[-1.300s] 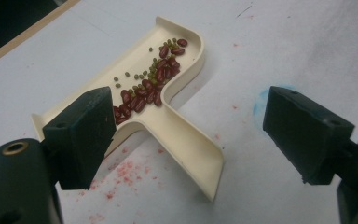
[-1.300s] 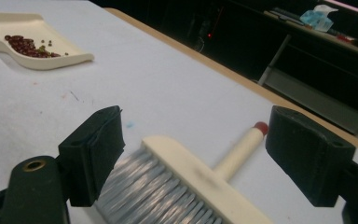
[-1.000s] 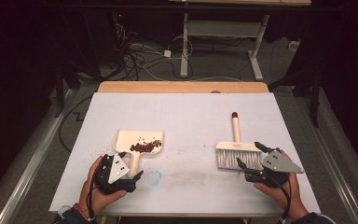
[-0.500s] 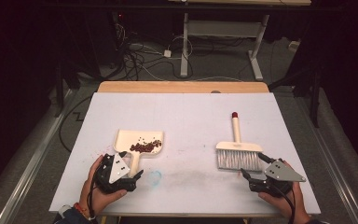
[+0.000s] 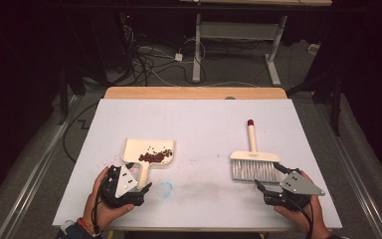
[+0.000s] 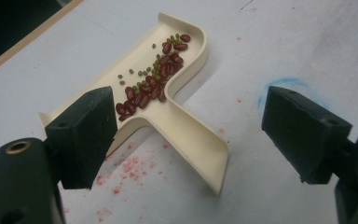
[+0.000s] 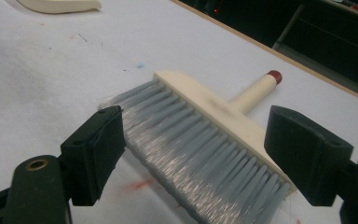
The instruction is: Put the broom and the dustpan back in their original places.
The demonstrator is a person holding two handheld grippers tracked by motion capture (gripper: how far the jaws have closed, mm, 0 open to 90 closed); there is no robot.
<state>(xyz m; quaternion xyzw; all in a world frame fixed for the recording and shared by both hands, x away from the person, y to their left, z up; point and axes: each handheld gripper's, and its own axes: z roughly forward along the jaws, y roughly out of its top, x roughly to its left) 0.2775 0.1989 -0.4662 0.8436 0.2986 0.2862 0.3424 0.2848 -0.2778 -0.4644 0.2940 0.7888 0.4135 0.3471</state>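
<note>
Left claw [image 5: 142, 191] sits near the front-left of the tabletop [image 5: 199, 119], jaws spread wide, gripping nothing. In the left gripper view the claw [image 6: 205, 140] has the dustpan [image 6: 168, 93] handle lying between its jaws, touching neither one; handle end points at the front edge. Dustpan [image 5: 148, 158] lies flat just beyond the left claw, scoop facing the far edge. Beans [image 5: 155, 157] are piled in the scoop against its back wall next to the handle: red ones mixed with small green ones [image 6: 154, 77]. Red specks on the tabletop around the handle, faint blue smear [image 5: 165, 188] just right of the left claw. Brush [image 5: 254, 162] lies flat toward the front-right, handle with red tip pointing at the far edge, bristles toward the front edge. Right claw [image 5: 271, 184] is at the front-right, jaws wide, holding nothing. In the right gripper view the claw [image 7: 191, 154] has the brush bristles [image 7: 200, 149] between its jaws; left jaw is right beside the bristle tips, can't tell if touching, right jaw is clear of them.
</note>
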